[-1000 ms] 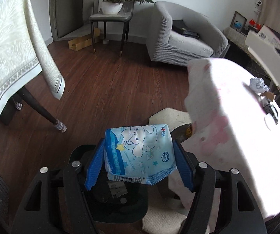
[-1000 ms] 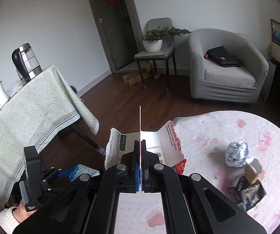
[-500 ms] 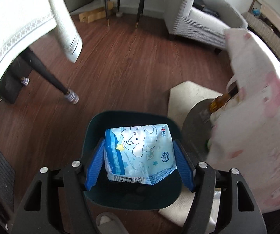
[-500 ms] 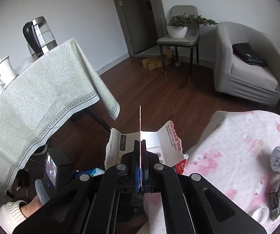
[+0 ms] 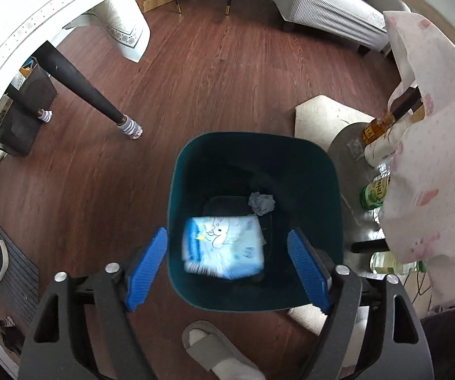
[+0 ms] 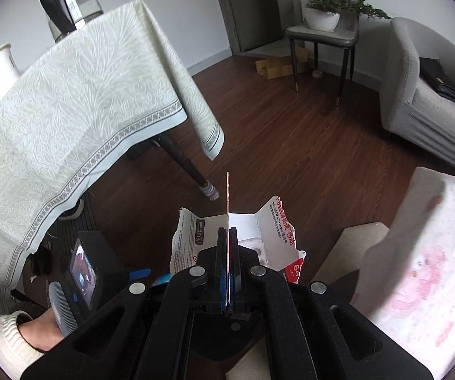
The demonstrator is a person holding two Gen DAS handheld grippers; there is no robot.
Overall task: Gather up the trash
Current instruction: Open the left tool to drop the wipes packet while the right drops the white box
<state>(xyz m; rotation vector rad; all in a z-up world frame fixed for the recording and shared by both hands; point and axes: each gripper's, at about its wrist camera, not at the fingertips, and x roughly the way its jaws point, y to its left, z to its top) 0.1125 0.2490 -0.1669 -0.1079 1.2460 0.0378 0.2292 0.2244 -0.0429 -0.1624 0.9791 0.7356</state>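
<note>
Blue-and-white cartoon packet (image 5: 224, 247) sits blurred inside the dark green bin (image 5: 332, 171), below and between the blue pads (image 5: 146, 272) of the left gripper (image 5: 227, 269), touching neither; jaws are opening wide with nothing pressed between them. Crumpled grey wad (image 5: 261, 203) lies at the bin bottom just beyond it. Right gripper (image 6: 227, 247) is clamped tight on a torn white carton (image 6: 237, 237), thin flap edge standing up between the jaws, flaps spread to both sides. Risks, as a guess: carton is wide and light, so a release off-centre could catch the rim or flutter to the wood floor (image 5: 196, 72); the two grippers may bump over the bin mouth; slippered foot (image 5: 215, 351) stands right by the bin and could nudge it
</note>
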